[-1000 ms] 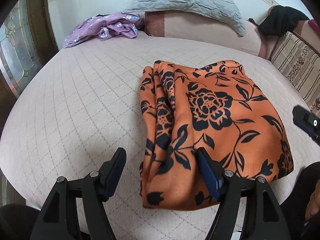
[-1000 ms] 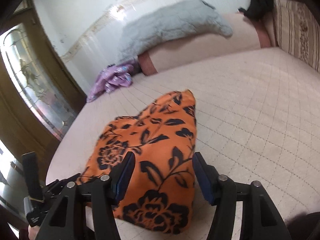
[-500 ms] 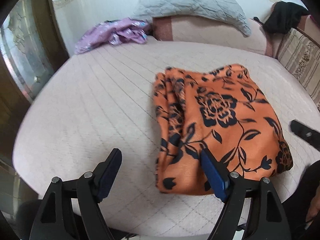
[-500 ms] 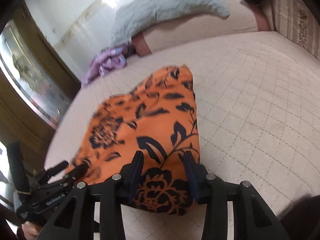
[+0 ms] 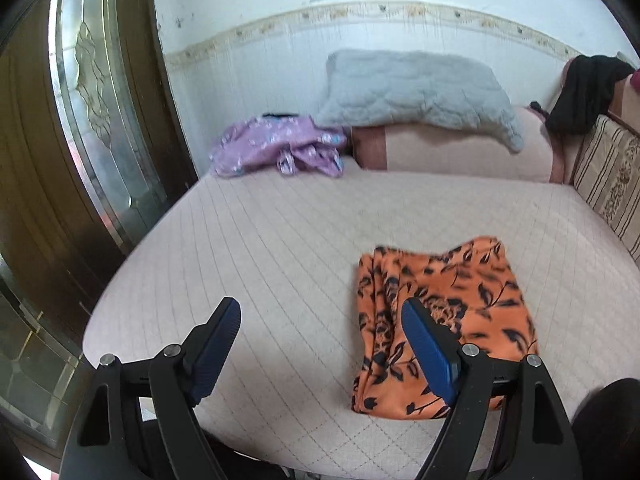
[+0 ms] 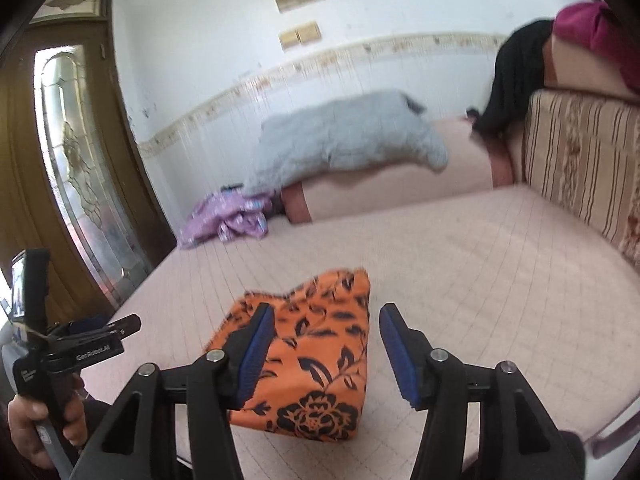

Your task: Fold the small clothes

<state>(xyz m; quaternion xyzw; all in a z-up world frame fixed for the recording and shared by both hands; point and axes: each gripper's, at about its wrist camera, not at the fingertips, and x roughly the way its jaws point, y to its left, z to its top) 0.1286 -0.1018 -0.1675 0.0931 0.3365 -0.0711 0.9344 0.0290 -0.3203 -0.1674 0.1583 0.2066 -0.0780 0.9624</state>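
1. Left wrist view: the left gripper [image 5: 320, 344] hovers over the bed [image 5: 260, 248], jaws spread wide, holding nothing.
2. The right gripper [image 6: 326, 350] is likewise agape and empty.
3. The orange floral garment [image 5: 448, 304] lies folded near the bed's front edge.
4. Judged next: fetch the crumpled purple garment [image 5: 276, 148] by the pillow; pinch one layer only.
5. The orange cloth looks soft and slippery; the bedcover is quilted.

Orange cloth [image 5: 472, 304] black floral; purple garment [image 5: 276, 148]; grey pillow [image 5: 412, 92]; pink quilted bed [image 5: 260, 260].

Soft, even daylight fills both views, with faint shadows. The glass door [image 5: 100, 128] glows at the left in each. Motion blur smears the right wrist view, especially the grey pillow [image 6: 344, 140] and wall. Fisheye bending curves the edges, and corners are black.
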